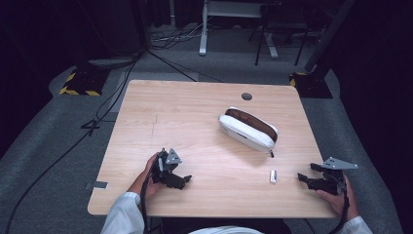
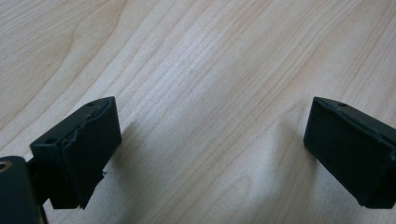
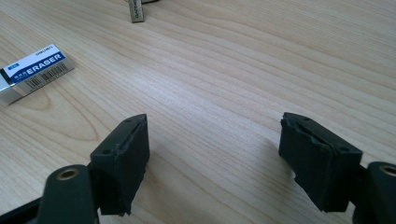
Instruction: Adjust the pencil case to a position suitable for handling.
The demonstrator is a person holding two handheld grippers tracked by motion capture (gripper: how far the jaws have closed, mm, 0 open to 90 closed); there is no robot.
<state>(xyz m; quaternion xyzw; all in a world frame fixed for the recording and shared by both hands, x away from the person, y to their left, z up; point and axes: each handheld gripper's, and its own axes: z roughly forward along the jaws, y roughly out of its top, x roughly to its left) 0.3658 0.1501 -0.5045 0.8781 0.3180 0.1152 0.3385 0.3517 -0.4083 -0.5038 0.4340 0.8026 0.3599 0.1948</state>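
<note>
Your left gripper [image 1: 181,178] rests near the desk's [image 1: 195,102] front left corner and your right gripper [image 1: 306,174] near its front right corner, both with jaws spread and empty. The eraser [image 1: 273,176] lies just beside the right gripper, toward the front edge. The white pouch [image 1: 247,129] sits behind it, toward the desk's middle.

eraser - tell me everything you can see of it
The eraser is a small white block in a paper sleeve with a blue band, printed "ERASER" beside a barcode. It lies flat on the wooden table, touched by nothing else. In the high view it sits near the front edge, between the pouch and the right hand-held gripper.
</note>
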